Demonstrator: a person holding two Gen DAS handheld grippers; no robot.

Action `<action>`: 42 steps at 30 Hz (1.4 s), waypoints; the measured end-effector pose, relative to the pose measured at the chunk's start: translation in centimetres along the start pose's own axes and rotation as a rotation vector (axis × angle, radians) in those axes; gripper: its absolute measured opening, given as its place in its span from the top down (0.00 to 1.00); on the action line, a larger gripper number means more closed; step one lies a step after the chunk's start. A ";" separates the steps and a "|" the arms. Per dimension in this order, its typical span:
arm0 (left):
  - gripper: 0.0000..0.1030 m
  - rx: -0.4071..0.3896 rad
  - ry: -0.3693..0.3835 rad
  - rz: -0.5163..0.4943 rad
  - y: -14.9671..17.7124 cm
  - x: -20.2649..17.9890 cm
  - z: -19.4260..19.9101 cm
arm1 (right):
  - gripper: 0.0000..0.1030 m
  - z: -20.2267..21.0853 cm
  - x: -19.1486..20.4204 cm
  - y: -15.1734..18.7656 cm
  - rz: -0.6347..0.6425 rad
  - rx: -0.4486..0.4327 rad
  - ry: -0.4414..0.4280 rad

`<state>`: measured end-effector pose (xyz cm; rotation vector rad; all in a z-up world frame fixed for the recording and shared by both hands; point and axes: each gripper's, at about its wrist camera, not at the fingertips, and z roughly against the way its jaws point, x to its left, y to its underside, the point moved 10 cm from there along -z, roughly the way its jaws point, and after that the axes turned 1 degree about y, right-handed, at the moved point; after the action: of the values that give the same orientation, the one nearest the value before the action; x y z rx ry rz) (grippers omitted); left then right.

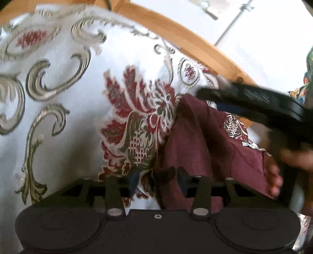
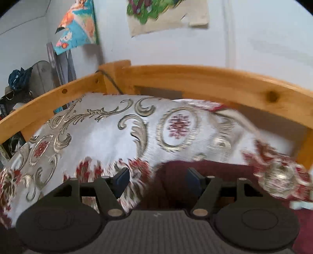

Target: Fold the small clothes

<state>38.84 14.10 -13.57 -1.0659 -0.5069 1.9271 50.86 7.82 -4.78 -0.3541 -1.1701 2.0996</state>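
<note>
Starting nearest the left wrist camera, the left claw point(image 1: 156, 181) sits low over the bed, its blue-padded fingers point(image 1: 134, 180) set a little apart; a fold of the maroon garment point(image 1: 195, 148) lies between them, though blur keeps me from telling whether it is clamped or merely lying there; the garment is heaped on the patterned bedspread point(image 1: 64, 82) toward the right side of that view, with a pale embroidered motif point(image 1: 234, 128) on its upper part; beside it, at the right edge, a bare hand point(image 1: 293, 158) grips the handle of the right claw point(image 1: 207, 92), whose dark body reaches across above the cloth, its tips blurred here; beyond the spread runs the wooden bed frame point(image 1: 176, 31), and behind that a pale wall.

From the right wrist camera, the right claw point(image 2: 158, 181) stands released, fingers wide apart and holding nothing; the maroon garment point(image 2: 219, 172) lies just below and ahead of it, spreading to the right; the bedspread point(image 2: 109, 140), white with grey scrolls and red flowers, stretches out ahead; the wooden bed frame point(image 2: 195, 78) rims it; farthest off, a colourful poster point(image 2: 78, 27) and a second picture point(image 2: 166, 13) hang on the wall.
</note>
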 end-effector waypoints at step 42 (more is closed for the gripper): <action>0.10 0.153 0.099 -0.527 12.8 -10.2 5.8 | 0.00 31.2 -3.0 29.2 -0.197 0.097 0.643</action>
<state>30.59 -1.13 -14.06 -0.8231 -0.5150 1.4180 23.41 -24.35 -11.89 -0.7654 -0.6857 1.6728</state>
